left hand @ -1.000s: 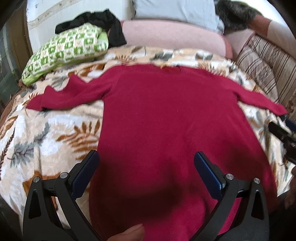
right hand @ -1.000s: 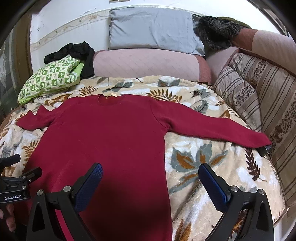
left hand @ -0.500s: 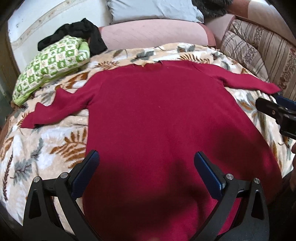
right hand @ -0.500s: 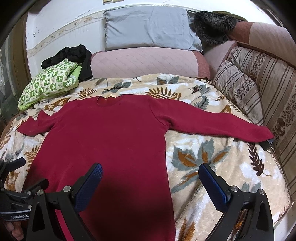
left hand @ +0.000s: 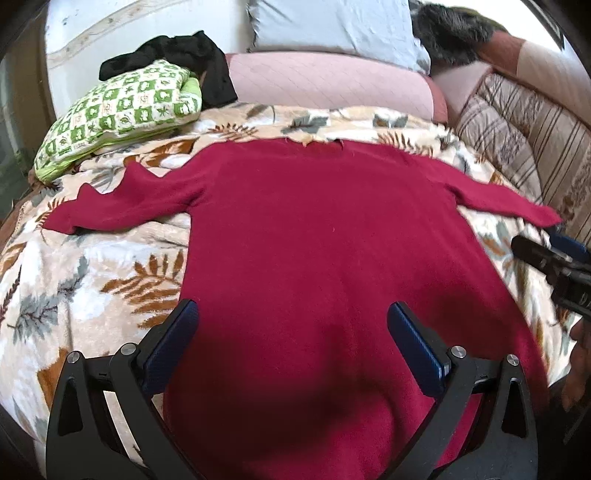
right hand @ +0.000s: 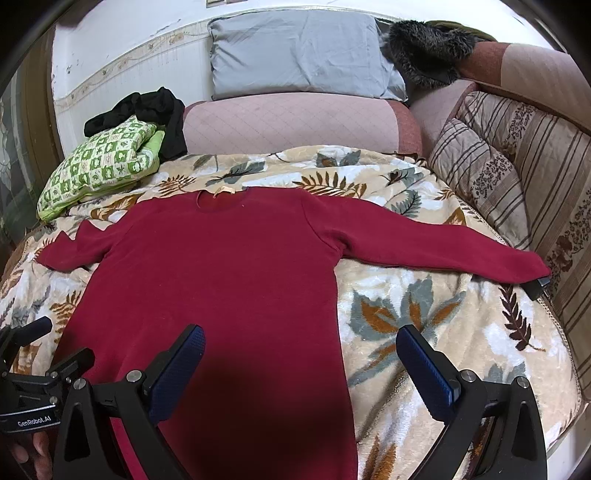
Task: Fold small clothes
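Left claw (right hand: 26, 347), body marked "GenRobot.AI", and right claw (right hand: 301, 365), both wide, above red sweater (right hand: 221, 277) on bed (right hand: 424, 325).

Left wrist view: taken low and close over the hem of the red sweater (left hand: 314, 258), faced toward the grey pillow (left hand: 332, 26). Right wrist view: set further right, same facing, slightly higher. Shared: sweater, leaf-print blanket (right hand: 424, 325), green checked cushion (right hand: 107, 162), each other's gripper at the frame edge.
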Demonstrator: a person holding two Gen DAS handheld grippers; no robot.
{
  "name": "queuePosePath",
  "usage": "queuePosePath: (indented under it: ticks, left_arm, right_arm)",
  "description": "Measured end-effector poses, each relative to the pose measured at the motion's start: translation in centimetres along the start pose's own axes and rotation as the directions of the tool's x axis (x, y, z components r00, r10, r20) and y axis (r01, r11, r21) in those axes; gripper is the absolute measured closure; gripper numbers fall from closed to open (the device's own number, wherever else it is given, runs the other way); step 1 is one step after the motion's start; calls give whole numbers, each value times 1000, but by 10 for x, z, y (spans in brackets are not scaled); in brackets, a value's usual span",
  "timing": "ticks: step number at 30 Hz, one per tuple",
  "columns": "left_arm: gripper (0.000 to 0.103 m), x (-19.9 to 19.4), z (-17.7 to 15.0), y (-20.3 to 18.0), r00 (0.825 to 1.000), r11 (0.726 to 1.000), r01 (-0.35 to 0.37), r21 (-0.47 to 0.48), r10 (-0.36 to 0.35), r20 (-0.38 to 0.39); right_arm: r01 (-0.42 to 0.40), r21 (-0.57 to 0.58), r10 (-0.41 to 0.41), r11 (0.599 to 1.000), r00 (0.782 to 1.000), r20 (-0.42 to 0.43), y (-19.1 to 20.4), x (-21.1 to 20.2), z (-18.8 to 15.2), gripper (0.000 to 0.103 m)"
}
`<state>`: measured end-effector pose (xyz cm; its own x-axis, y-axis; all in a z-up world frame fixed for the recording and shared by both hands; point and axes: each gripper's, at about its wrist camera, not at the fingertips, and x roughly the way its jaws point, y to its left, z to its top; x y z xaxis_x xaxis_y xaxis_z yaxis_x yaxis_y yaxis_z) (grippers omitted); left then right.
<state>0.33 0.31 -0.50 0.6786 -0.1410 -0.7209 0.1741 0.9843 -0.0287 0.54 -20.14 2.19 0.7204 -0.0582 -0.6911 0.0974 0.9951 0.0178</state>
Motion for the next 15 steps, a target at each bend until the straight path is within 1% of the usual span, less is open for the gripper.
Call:
queuePosePath:
  ticks: [1,3,7,10,13,15]
  left_arm:
    - [0,-1,0,0,1000,1000,13,4,-13,1]
    - [0,-2,0,-4,1000,999,16,28,-16,-2]
    - [0,-1,0,-10,1000,997,-28,69,28,-2]
    - [0,1,-1,-11,999,995,-47,87,49,-11]
    - [0,2,-1,-10,998,995,-51,89,53,-21]
    - [0,3,-1,-8,999,997,-32,76,35,-31]
  right_arm:
    - [0,0,0,1000,1000,0,0,0,0,0]
    - [1,3,-1,1000,1000,1,0,0,0,0]
    - [-1,6,1,1000,1000,1,0,-1,0,0]
    - [-3,8,3,1000,1000,0,0,-1,0,0]
    - [-3,5,3,1000,1000,2,1,-1,-1,0]
    - [-2,3,2,1000,1000,2,1,-2,-1,0]
